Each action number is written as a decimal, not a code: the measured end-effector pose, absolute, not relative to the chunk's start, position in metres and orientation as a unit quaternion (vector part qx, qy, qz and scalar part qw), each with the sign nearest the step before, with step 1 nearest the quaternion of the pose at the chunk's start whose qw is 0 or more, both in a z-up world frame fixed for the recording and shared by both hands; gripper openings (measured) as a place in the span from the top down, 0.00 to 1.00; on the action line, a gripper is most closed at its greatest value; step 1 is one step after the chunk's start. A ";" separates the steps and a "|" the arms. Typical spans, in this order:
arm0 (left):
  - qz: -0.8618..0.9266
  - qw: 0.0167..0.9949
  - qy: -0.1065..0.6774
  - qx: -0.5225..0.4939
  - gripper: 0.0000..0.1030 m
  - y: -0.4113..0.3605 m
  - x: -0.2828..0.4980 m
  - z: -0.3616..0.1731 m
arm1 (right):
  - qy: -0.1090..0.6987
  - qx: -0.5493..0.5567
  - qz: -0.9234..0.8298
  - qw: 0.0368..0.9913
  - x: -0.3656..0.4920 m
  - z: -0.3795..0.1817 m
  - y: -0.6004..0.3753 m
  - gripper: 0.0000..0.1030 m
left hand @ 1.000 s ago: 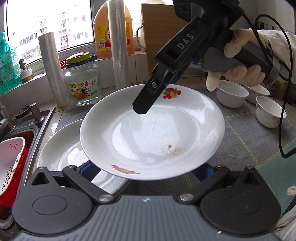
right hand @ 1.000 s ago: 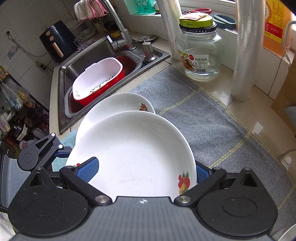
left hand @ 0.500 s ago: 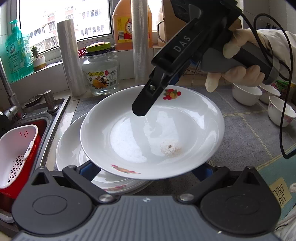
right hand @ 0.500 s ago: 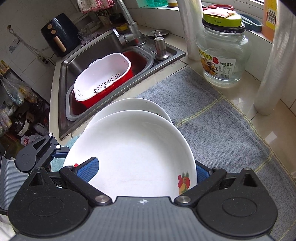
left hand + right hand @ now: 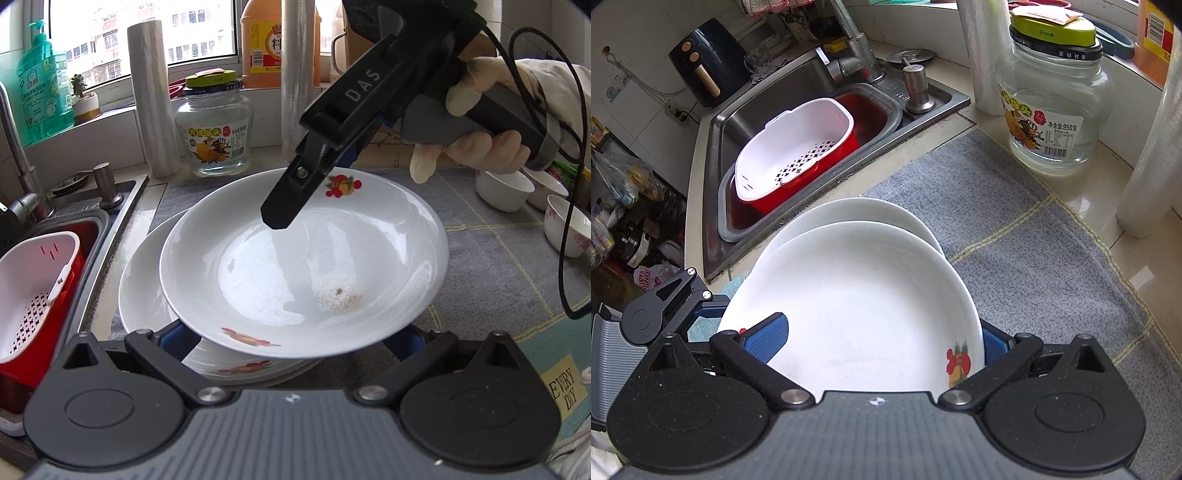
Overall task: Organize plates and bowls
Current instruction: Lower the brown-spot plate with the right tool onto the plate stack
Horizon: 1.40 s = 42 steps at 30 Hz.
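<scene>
Both grippers pinch one white plate [image 5: 295, 273] at opposite rims, the left gripper [image 5: 291, 350] at lower centre, the right gripper [image 5: 882, 343] likewise; it hovers above the stacked plates [image 5: 144, 295] at centre-left, not yet seated; three bowls [image 5: 504, 190] at right edge remain apart, probably unsorted.

In the left wrist view, a white fruit-printed plate [image 5: 303, 269] is sitting raised at the centre, overlapping a stack of white plates [image 5: 147, 295] lying below it toward 9 o'clock on a grey woven mat [image 5: 498, 266] covering the counter [image 5: 384, 157]. At 11 o'clock a clear glass jar with a green lid [image 5: 213, 125] is standing behind the plates, between two upright rolls of plastic film [image 5: 153, 99]. At 3 o'clock small white bowls [image 5: 504, 190] are resting on the mat. At 8 o'clock a red-and-white colander basket [image 5: 33, 295] is sitting in a steel sink [image 5: 122, 206].
</scene>
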<state>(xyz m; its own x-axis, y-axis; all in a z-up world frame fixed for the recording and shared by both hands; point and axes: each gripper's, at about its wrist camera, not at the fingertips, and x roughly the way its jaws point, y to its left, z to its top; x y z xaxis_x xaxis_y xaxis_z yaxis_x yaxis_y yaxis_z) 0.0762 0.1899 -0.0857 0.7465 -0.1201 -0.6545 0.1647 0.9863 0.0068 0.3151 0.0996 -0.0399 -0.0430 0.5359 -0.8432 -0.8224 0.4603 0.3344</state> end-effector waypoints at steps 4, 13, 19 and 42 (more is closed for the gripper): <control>-0.074 0.934 0.349 0.029 0.01 0.191 0.077 -0.086 | 0.519 -0.144 0.500 0.678 0.316 -0.040 0.103 0.00; -0.071 0.930 0.361 0.017 0.01 0.196 0.081 -0.087 | 0.515 -0.161 0.503 0.675 0.314 -0.041 0.112 0.00; -0.071 0.922 0.379 0.010 0.01 0.199 0.085 -0.087 | 0.515 -0.164 0.504 0.674 0.314 -0.042 0.115 0.00; -0.095 0.896 0.435 0.000 0.03 0.211 0.101 -0.086 | 0.523 -0.183 0.494 0.670 0.314 -0.044 0.120 0.00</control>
<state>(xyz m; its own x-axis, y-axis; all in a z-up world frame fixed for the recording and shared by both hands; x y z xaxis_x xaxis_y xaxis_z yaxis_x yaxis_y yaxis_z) 0.1015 0.2114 -0.0862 0.6040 -0.1700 -0.7786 0.1700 0.9820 -0.0826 0.3137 0.1203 -0.0443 -0.0353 0.4703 -0.8818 -0.8531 0.4454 0.2716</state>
